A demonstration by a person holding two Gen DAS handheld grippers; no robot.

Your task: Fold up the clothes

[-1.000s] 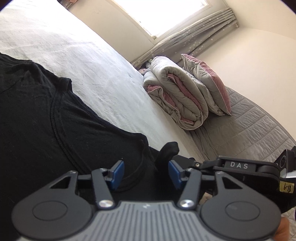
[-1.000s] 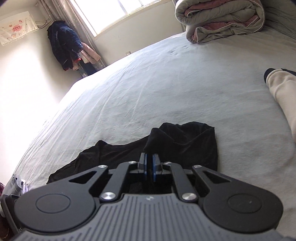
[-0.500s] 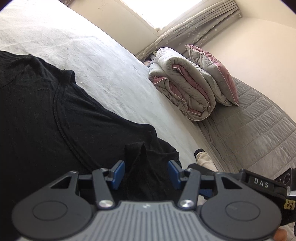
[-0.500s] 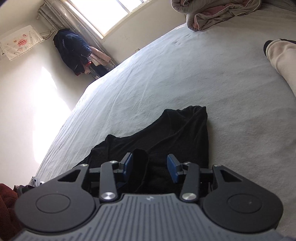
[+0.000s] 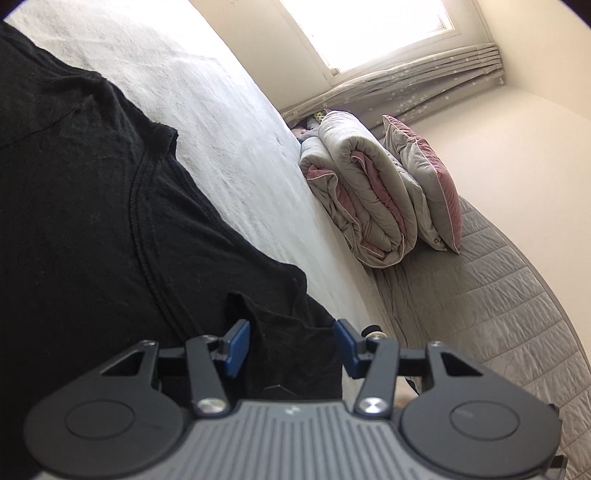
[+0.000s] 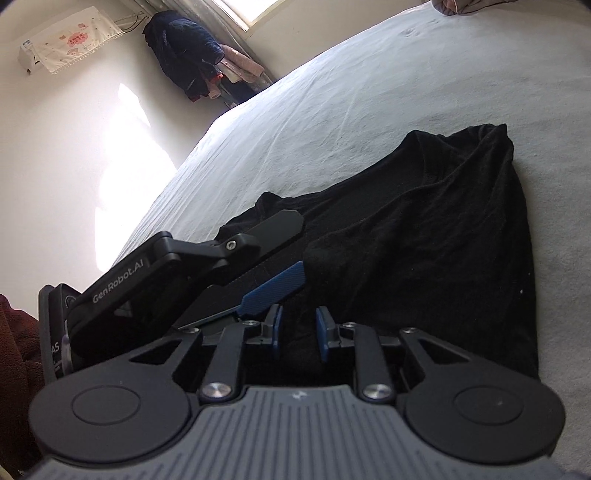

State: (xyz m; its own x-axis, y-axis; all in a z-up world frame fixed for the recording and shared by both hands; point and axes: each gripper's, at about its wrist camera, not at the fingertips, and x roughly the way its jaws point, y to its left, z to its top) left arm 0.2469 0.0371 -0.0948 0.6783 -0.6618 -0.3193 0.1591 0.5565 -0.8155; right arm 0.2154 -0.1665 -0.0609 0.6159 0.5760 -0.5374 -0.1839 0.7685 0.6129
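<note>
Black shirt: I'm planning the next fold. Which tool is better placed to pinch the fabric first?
Probably the left tool: it is open, and a raised fold of the black shirt stands between its pads. The right tool, narrower but open, only has flat cloth ahead.

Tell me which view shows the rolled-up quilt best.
The left wrist view: the rolled-up quilt lies whole and unobstructed on the bed, beside a pillow. The right wrist view catches only a cropped edge of it at the top right corner.
</note>
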